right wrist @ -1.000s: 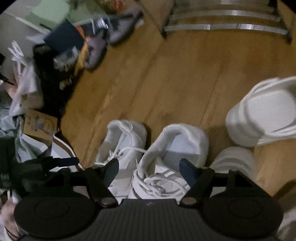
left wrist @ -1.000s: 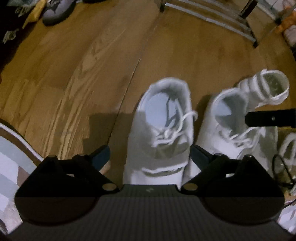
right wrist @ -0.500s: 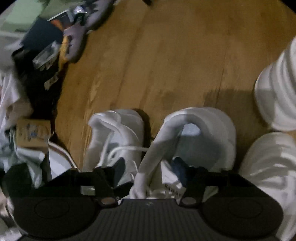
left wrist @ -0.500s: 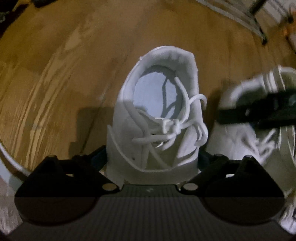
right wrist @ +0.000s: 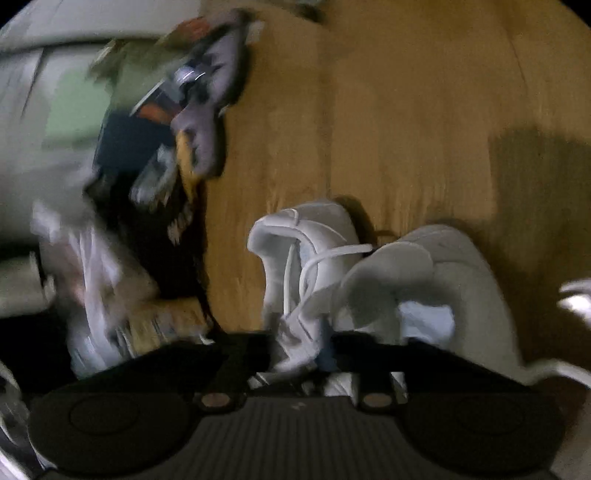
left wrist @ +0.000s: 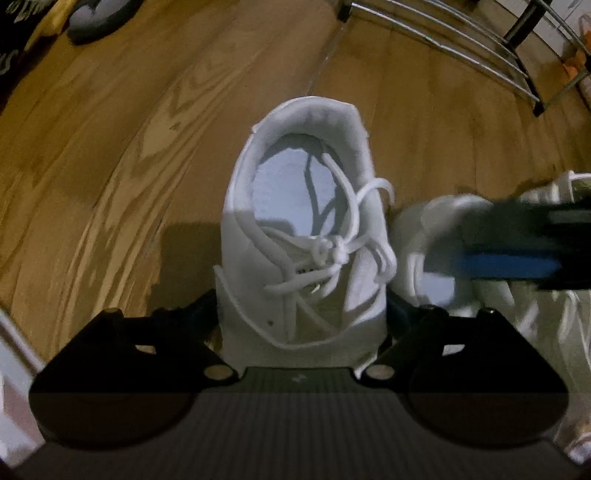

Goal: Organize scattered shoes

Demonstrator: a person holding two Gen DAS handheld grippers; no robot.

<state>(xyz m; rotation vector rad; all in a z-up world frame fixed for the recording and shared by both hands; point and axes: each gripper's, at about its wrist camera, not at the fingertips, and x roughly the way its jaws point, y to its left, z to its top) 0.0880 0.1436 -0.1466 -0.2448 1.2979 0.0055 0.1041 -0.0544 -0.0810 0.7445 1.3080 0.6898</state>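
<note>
With our left gripper (left wrist: pixel 301 314) jaws closing around the white sneaker (left wrist: pixel 306 236) on the floor near the shoe rack (left wrist: pixel 454 33), we should squeeze its sides evenly before lifting.

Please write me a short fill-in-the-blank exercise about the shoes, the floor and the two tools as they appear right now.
1. The white sneaker sits between the fingers of the ____ tool.
2. The sneaker's laces are ____ in colour.
3. The floor is made of ____.
4. The rack at the top of the left wrist view is made of ____ bars.

Missing words: left; white; wood; metal
</note>
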